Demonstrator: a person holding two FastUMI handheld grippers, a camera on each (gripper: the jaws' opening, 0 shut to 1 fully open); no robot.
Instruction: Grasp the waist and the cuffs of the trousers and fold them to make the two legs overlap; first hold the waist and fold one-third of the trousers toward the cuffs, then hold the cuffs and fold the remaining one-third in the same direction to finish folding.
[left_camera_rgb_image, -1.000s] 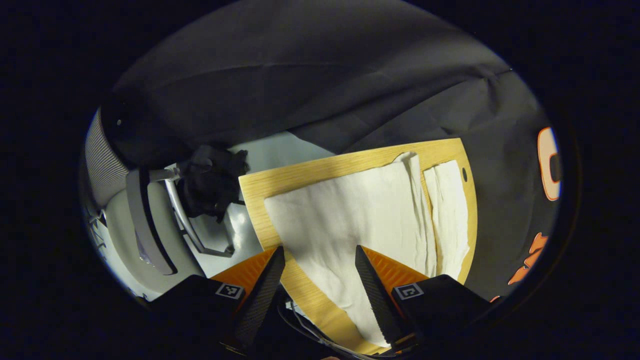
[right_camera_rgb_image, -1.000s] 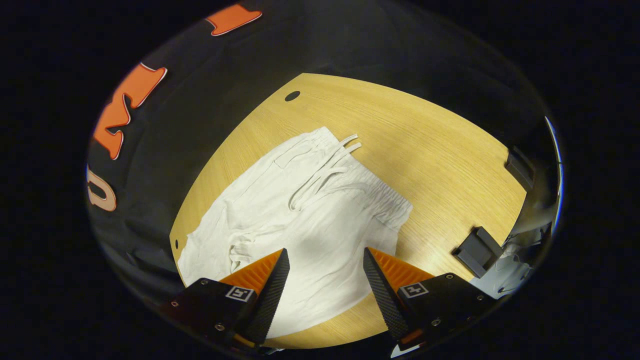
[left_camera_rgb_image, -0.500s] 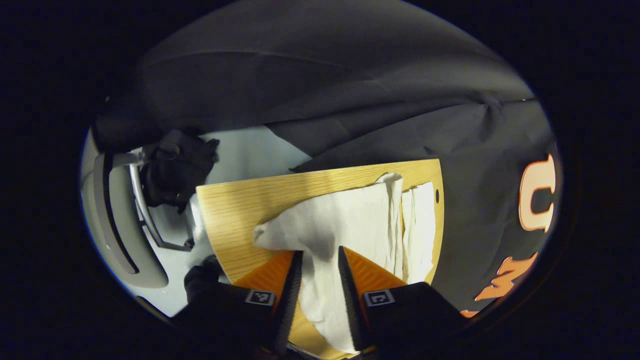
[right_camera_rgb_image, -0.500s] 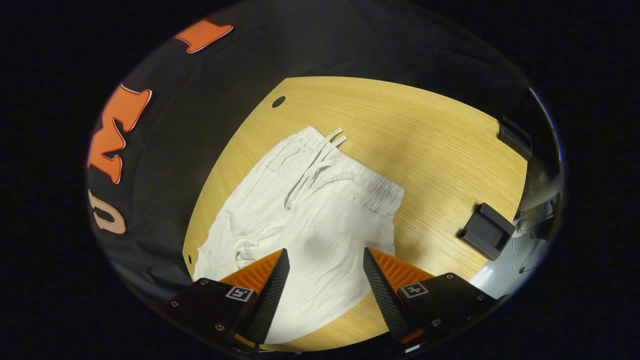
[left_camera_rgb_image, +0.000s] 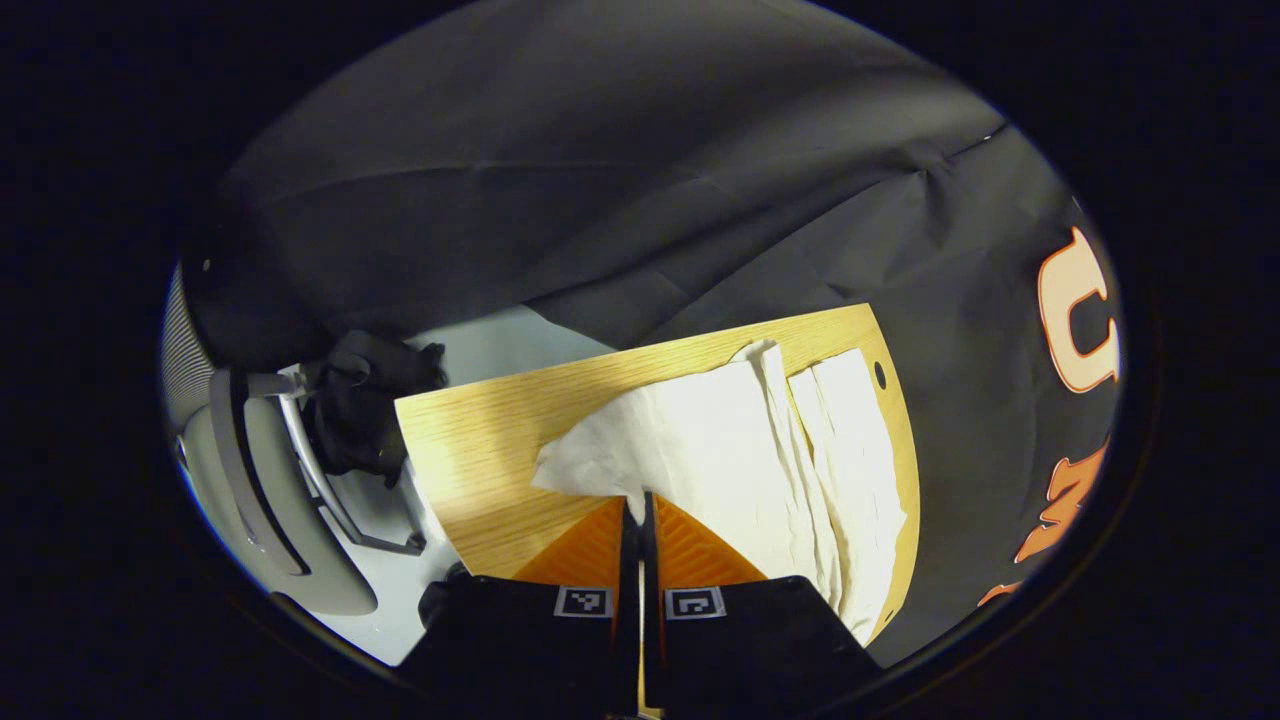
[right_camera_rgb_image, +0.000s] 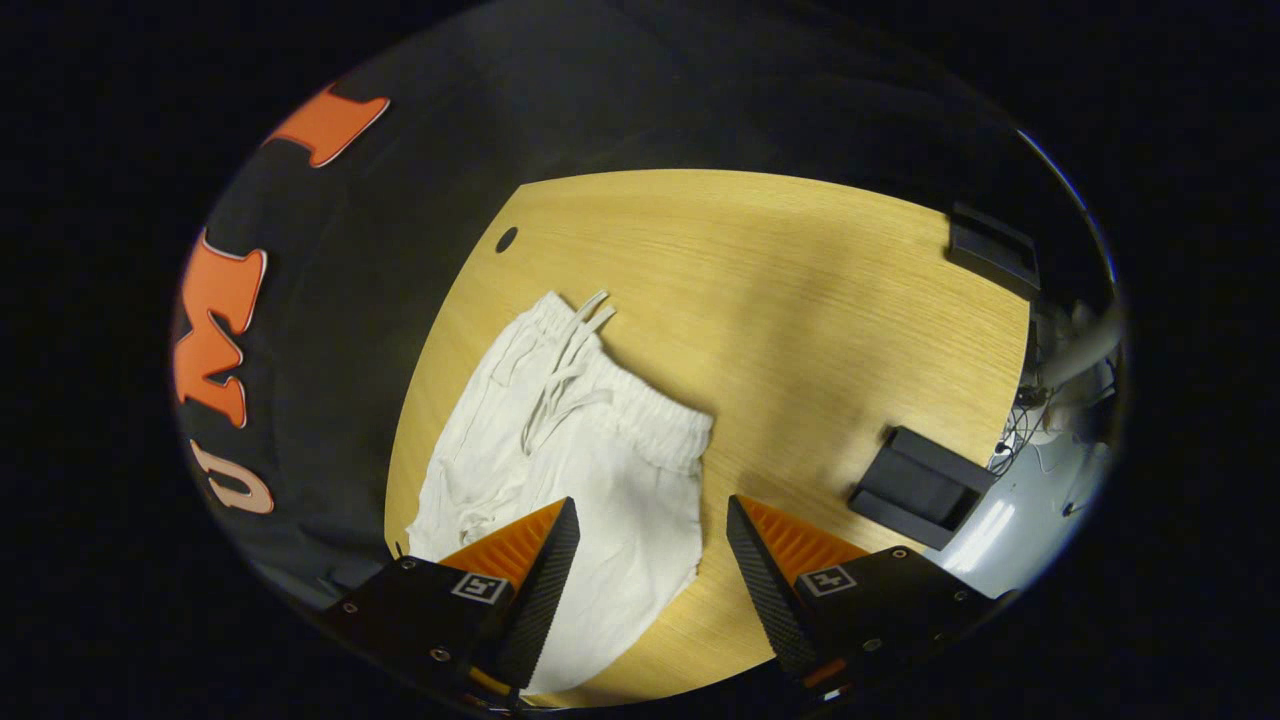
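Observation:
White trousers (left_camera_rgb_image: 740, 440) lie on a light wooden table (left_camera_rgb_image: 480, 440). In the left gripper view the two legs run away from me, the near leg's cuff bunched into a peak. My left gripper (left_camera_rgb_image: 634, 512) is shut on that cuff, cloth pinched between its fingers. In the right gripper view the waist end of the trousers (right_camera_rgb_image: 590, 420), with its elastic band and drawstrings (right_camera_rgb_image: 570, 345), lies flat on the table (right_camera_rgb_image: 800, 300). My right gripper (right_camera_rgb_image: 648, 520) hovers open above the seat area, the cloth showing between its fingers and apart from them.
A dark holder block (right_camera_rgb_image: 918, 486) sits near the table's right edge, another (right_camera_rgb_image: 990, 248) farther back. A cable hole (right_camera_rgb_image: 506, 239) marks the far corner. An office chair (left_camera_rgb_image: 270, 470) with dark cloth stands beyond the table's end. Bare table lies right of the waist.
My left gripper closed from wide open onto the near cuff and pulled it up into a peak. My right gripper stayed open and drew back from the waist.

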